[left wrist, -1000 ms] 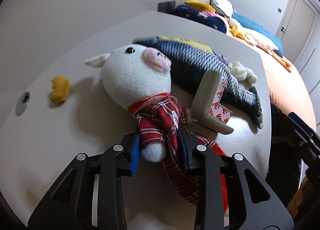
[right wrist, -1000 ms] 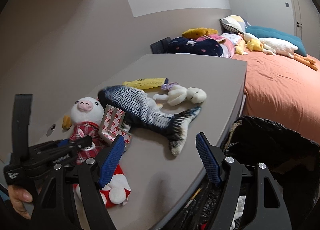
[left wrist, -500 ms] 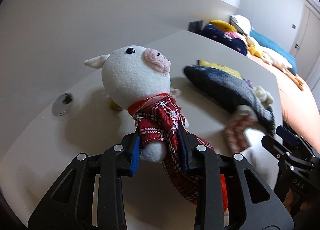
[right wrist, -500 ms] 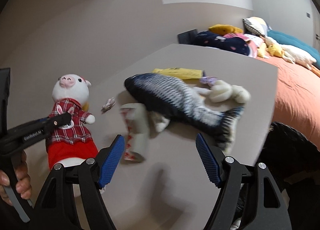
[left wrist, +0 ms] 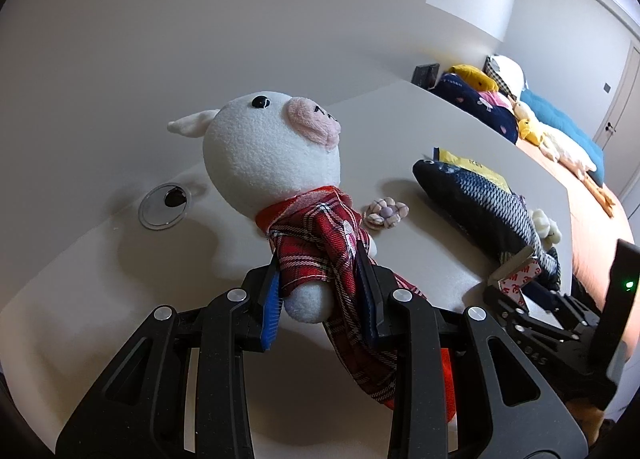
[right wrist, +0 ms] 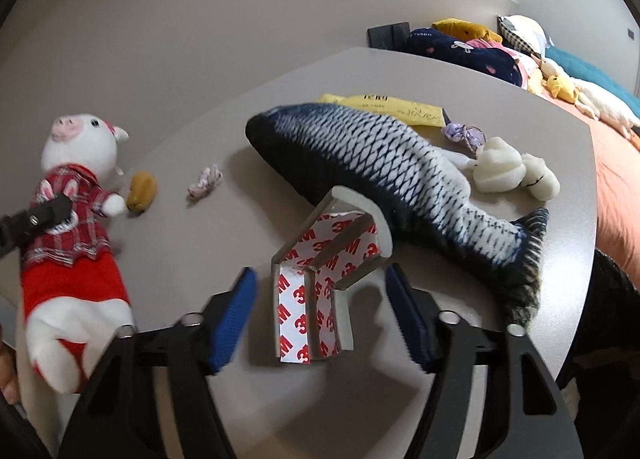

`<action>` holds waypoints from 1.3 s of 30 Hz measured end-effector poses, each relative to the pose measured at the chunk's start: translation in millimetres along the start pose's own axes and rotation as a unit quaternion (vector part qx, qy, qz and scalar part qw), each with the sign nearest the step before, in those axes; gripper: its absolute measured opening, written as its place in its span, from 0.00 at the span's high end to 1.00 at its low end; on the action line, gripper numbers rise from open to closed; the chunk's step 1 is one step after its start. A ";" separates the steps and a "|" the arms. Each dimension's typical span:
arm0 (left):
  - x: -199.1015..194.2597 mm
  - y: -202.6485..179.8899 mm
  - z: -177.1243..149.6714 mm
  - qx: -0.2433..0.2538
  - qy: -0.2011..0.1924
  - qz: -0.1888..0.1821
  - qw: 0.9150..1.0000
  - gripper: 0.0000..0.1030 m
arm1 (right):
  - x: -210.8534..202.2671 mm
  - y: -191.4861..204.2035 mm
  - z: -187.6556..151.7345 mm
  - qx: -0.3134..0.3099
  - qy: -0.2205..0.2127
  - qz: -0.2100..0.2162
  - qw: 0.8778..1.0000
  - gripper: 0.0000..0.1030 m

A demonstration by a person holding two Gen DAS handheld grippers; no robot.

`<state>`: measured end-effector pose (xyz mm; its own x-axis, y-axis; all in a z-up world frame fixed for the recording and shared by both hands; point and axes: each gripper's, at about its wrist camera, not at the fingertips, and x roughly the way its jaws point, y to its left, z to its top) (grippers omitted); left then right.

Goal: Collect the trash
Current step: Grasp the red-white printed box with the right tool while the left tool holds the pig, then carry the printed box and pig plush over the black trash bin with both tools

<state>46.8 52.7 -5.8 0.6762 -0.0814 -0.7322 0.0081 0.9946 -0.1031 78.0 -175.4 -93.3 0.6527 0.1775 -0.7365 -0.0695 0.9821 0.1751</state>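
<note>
Since a moment ago, my right hand-held gripper [right wrist: 320, 315] has closed in on the corner guard [right wrist: 328, 279], which now lies on the bench [right wrist: 500, 83] between its two blue pads [right wrist: 232, 319], leaning against the fish toy [right wrist: 380, 163]. Both pads stand wide apart with a gap on each side, so nothing is gripped there yet. My left hand-held gripper [left wrist: 320, 301] has lifted the pig doll [left wrist: 276, 155] up off the bench and stays clamped on its plaid shirt and one arm.

That corner guard is the piece of trash I judge to be next: an L-shaped strip, grey outside, with red-and-white tape backing inside. It looks light and fairly stiff, probably foam or soft plastic, so it should give a little under pressure. The backing paper may be slick, so I would squeeze across the two outer grey walls near the bend, where the shape is thickest. A black bin bag [right wrist: 612, 299] shows past the bench edge on the right, seemingly the place to drop it.
</note>
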 end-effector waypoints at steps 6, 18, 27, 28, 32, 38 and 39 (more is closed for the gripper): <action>-1.1 -2.4 -0.7 -0.001 0.000 -0.004 1.000 0.70 | -0.6 -2.1 -1.3 0.003 -0.004 0.005 1.000 0.62; -20.8 -20.3 -2.2 0.021 -0.014 -0.027 0.999 0.70 | -51.5 -10.9 -8.7 0.017 -0.041 0.001 0.999 0.63; -28.7 -49.1 -10.3 0.050 -0.014 -0.041 0.998 0.70 | -92.7 -31.7 -20.0 0.035 -0.069 -0.008 0.997 0.63; -28.9 -54.0 -11.8 0.055 -0.014 -0.042 0.997 0.70 | -97.1 -35.2 -21.5 0.039 -0.072 -0.010 0.997 0.63; -30.8 -73.8 -17.5 0.073 -0.013 -0.051 0.996 0.69 | -109.6 -47.2 -25.7 0.049 -0.081 -0.015 0.995 0.63; -33.8 -93.3 -21.2 0.080 -0.014 -0.064 0.995 0.69 | -125.4 -60.4 -29.1 0.054 -0.091 -0.022 0.994 0.63; -34.5 -96.1 -22.1 0.081 -0.014 -0.065 0.994 0.69 | -128.0 -62.3 -29.7 0.055 -0.093 -0.023 0.994 0.62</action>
<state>6.4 -41.5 14.4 0.6821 -0.2105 -0.7003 0.2144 0.9732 -0.0837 -23.6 -257.4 -29.3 0.7822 0.1076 -0.6136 0.0398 0.9743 0.2216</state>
